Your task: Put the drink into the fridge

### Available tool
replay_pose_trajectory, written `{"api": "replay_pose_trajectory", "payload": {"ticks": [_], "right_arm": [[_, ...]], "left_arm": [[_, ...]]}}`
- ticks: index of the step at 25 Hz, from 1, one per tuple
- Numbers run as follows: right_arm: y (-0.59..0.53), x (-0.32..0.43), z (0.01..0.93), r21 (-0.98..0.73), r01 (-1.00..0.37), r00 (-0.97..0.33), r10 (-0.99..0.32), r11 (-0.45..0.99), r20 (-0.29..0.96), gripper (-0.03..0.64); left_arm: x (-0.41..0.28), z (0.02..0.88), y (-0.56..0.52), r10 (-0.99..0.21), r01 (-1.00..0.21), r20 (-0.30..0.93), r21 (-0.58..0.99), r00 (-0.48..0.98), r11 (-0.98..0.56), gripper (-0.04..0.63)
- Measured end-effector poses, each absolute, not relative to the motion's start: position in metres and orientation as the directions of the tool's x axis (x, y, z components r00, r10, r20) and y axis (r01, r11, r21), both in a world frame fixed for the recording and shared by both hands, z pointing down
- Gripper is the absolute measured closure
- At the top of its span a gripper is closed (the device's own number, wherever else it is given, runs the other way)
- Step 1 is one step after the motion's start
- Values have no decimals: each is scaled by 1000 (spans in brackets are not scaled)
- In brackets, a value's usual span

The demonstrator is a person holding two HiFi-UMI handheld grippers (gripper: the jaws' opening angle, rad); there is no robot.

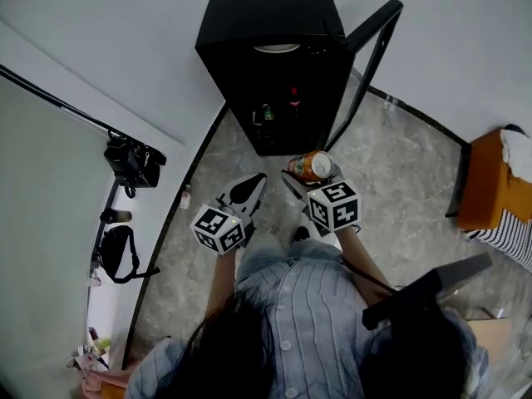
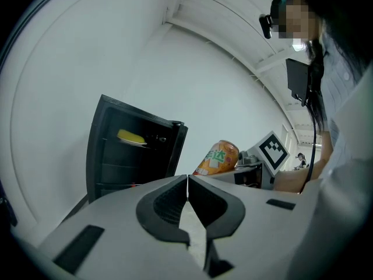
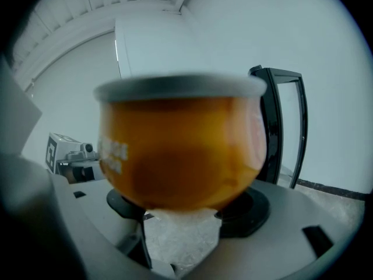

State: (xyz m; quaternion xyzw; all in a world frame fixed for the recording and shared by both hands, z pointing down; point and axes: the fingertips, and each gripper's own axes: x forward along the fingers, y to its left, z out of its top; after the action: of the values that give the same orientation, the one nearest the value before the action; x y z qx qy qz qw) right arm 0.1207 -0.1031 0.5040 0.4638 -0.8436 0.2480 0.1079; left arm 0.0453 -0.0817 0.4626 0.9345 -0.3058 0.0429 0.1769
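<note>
An orange drink can is held in my right gripper, which is shut on it just in front of the open black mini fridge. In the right gripper view the can fills the middle between the jaws. My left gripper is beside it on the left, jaws shut and empty; in its own view the gripper has its jaws meeting, with the can off to the right. The fridge stands open with bottles on a lower shelf.
The fridge door is swung open to the right. A black bag and camera gear lie by the left wall. An orange seat stands at the right. The floor is grey stone tile.
</note>
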Motion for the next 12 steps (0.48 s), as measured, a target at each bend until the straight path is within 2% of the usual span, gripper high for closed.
{"api": "replay_pose_trajectory", "payload": {"ticks": [12], "right_arm": [[-125, 124, 517, -344, -844, -530, -737, 411, 421, 301]], "left_arm": [[45, 473, -110, -529, -572, 217, 304, 820, -762, 583]]}}
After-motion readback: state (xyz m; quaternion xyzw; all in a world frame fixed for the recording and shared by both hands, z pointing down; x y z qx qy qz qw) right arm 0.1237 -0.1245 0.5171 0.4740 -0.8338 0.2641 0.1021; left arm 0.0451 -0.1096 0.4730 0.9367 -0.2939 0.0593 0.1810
